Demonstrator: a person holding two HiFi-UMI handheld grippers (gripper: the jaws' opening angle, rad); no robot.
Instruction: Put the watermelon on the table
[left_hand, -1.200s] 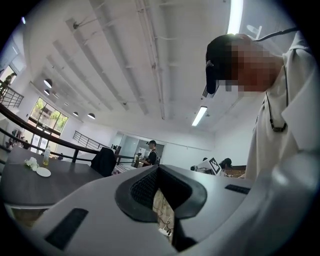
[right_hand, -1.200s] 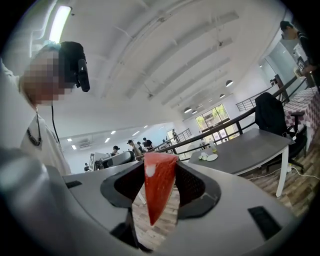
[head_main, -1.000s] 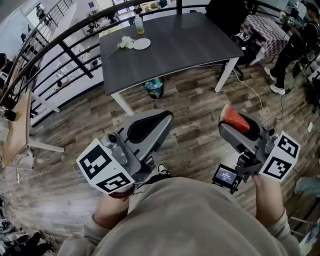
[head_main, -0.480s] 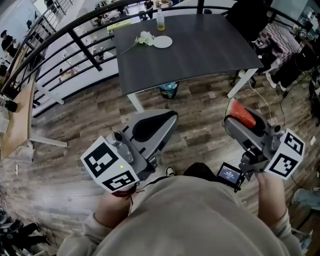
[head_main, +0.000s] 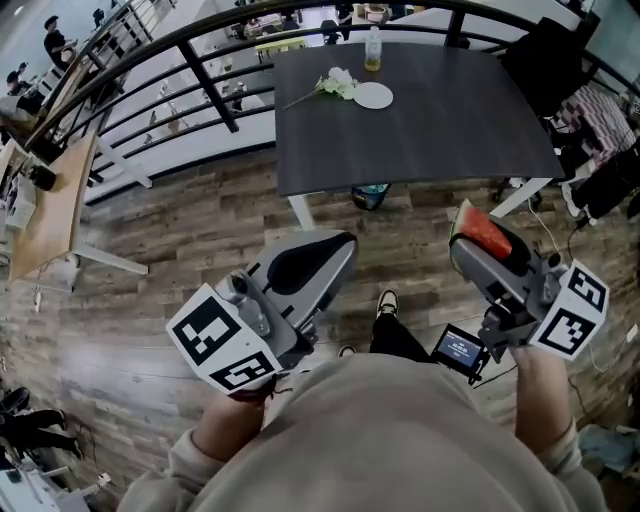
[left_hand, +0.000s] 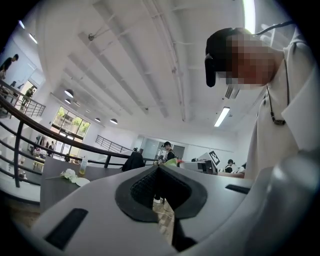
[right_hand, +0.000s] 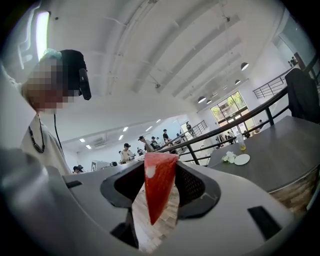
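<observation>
A red watermelon slice (head_main: 484, 232) sits wedged between the jaws of my right gripper (head_main: 472, 238), which is shut on it. In the right gripper view the slice (right_hand: 159, 187) hangs point down between the dark pads. My left gripper (head_main: 338, 247) is held level at the left, its jaws shut tip to tip with nothing in them; the left gripper view shows only its own closed tips (left_hand: 159, 169). The dark grey table (head_main: 440, 130) stands ahead, beyond both grippers, over wooden floor.
On the table's far side lie a white plate (head_main: 373, 96), a white flower (head_main: 335, 83) and a bottle (head_main: 373, 50). A black railing (head_main: 190, 55) curves behind it. A bin (head_main: 370, 196) stands under the table, a wooden desk (head_main: 45, 205) at left.
The table has drawn closer and slid to the right in the head view as the person walks toward it. Both grippers keep their pose, the slice still held.
</observation>
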